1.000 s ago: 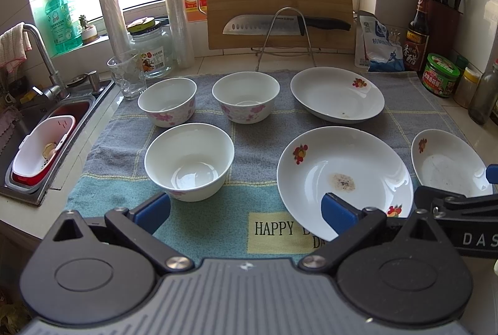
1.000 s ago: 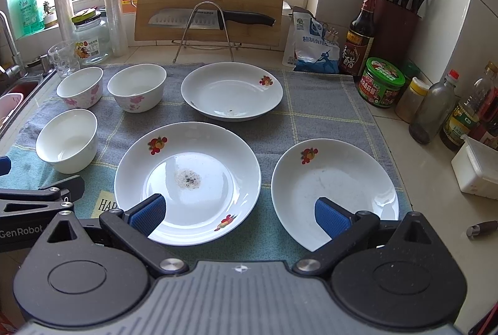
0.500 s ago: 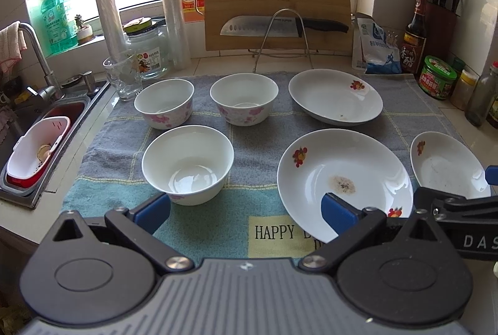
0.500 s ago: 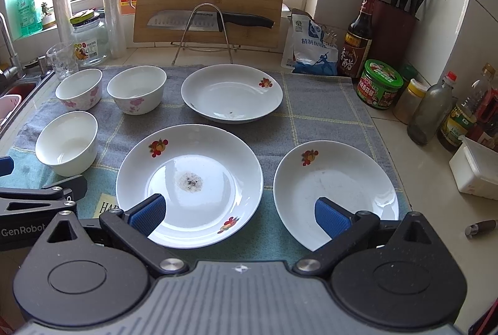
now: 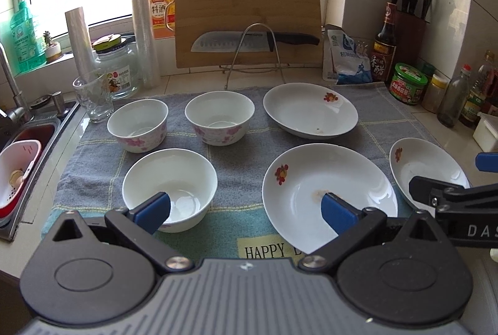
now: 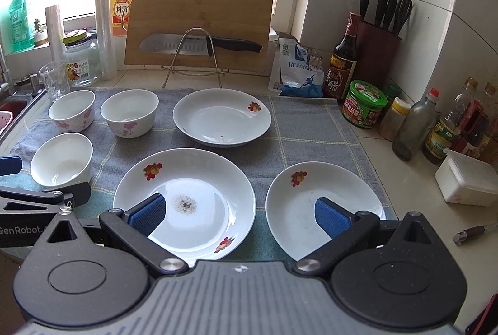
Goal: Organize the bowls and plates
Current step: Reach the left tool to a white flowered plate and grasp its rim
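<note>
Since a second ago both of my grippers have eased forward over the towel (image 5: 246, 195), so the crockery sits larger and nearer in each view. My left gripper (image 5: 246, 210) hovers with its blue fingers (image 5: 152, 209) spread wide apart and empty, one over the near rim of the plain white bowl (image 5: 169, 179) and the other over the large plate (image 5: 326, 185) with the brown speck at its centre. My right gripper (image 6: 238, 212) hangs likewise with its fingers parted and gripping nothing, straddling the gap between that large plate (image 6: 186, 198) and the smaller plate (image 6: 323, 201) at the towel's right edge. Behind them, two pink-flowered bowls (image 5: 138, 125) (image 5: 219, 117) stand side by side, apart from each other, with a deep plate (image 5: 309, 111) to their right. All six pieces rest separately on the towel spread over the tabletop (image 6: 414, 185), none stacked.
</note>
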